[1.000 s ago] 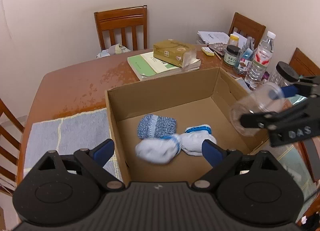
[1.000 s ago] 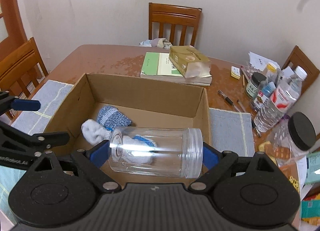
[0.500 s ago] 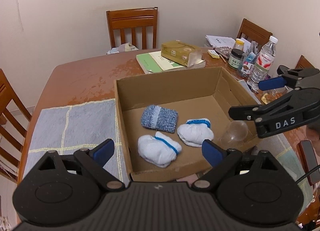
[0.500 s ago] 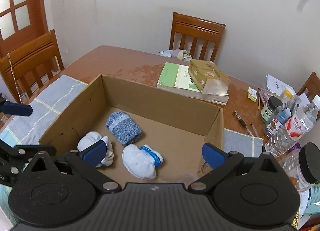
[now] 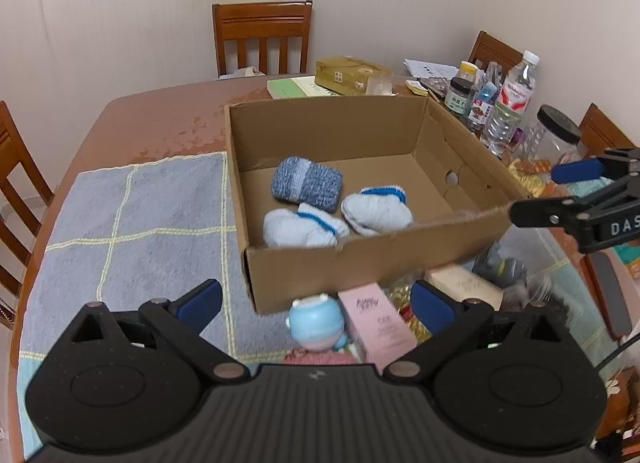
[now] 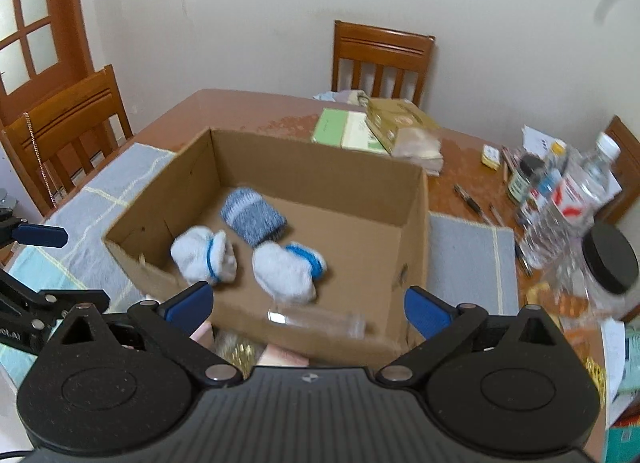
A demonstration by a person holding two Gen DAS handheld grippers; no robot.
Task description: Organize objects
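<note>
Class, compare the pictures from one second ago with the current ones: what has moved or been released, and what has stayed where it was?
The right gripper, which clamped the clear jar a second ago, has let it go; the jar now lies in the cardboard box by the near wall, and the jaws stand open. Both cameras have pulled back. The left gripper stayed open and empty. The blue sock roll and two white ones kept their places.

The box's near wall (image 5: 360, 259) hides the motion-blurred clear jar (image 6: 316, 321) from the left wrist.

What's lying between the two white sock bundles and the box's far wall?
A blue sock roll lies there in the box, clearest in the left wrist view.
</note>
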